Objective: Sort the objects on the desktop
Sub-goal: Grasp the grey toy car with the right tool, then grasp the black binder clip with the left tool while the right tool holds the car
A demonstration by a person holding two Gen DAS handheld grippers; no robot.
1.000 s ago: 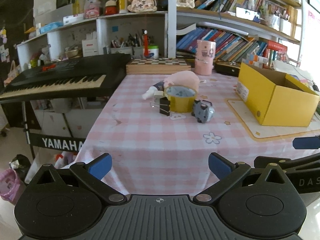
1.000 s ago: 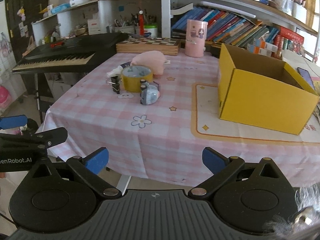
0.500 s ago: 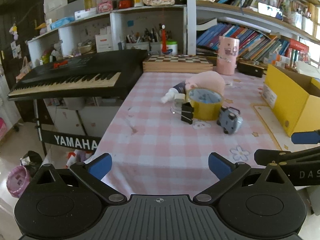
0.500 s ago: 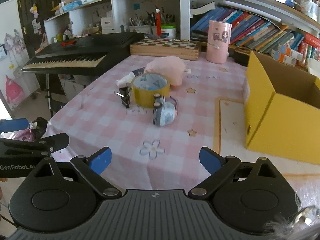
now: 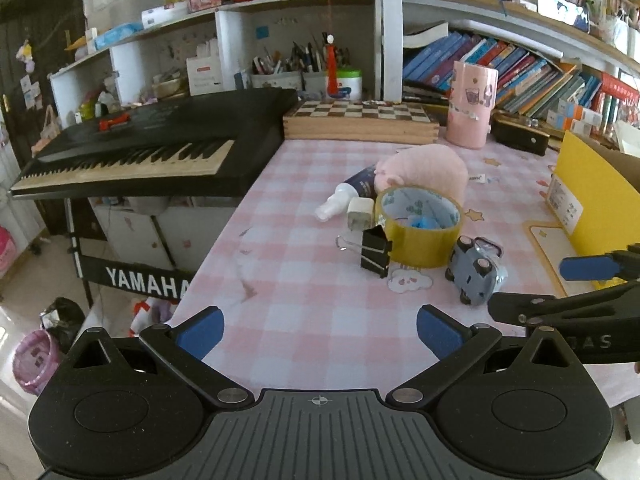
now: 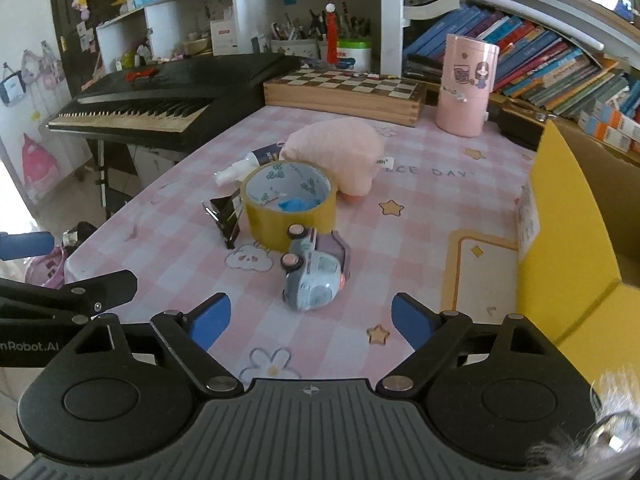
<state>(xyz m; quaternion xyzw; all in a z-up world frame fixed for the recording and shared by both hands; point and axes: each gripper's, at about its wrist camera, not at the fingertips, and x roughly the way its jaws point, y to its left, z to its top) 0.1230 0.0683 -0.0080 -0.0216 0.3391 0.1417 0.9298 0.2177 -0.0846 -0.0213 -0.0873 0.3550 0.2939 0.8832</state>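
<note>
Pink-check table (image 6: 420,216) w/ tape roll (image 6: 290,204), toy car (image 6: 316,272), binder clip (image 6: 224,216), yellow box (image 6: 568,248).

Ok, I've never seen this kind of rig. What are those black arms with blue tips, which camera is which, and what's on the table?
Those are two hand-held grippers, no robot arm. Each picture comes from a camera on one gripper, looking along its fingers. The left gripper is open and empty. The right gripper is empty too, its jaws closing, with the toy car on the table just ahead. On the pink checked table: yellow tape roll, black binder clip, pink plush, small tube, and a yellow box.
</note>
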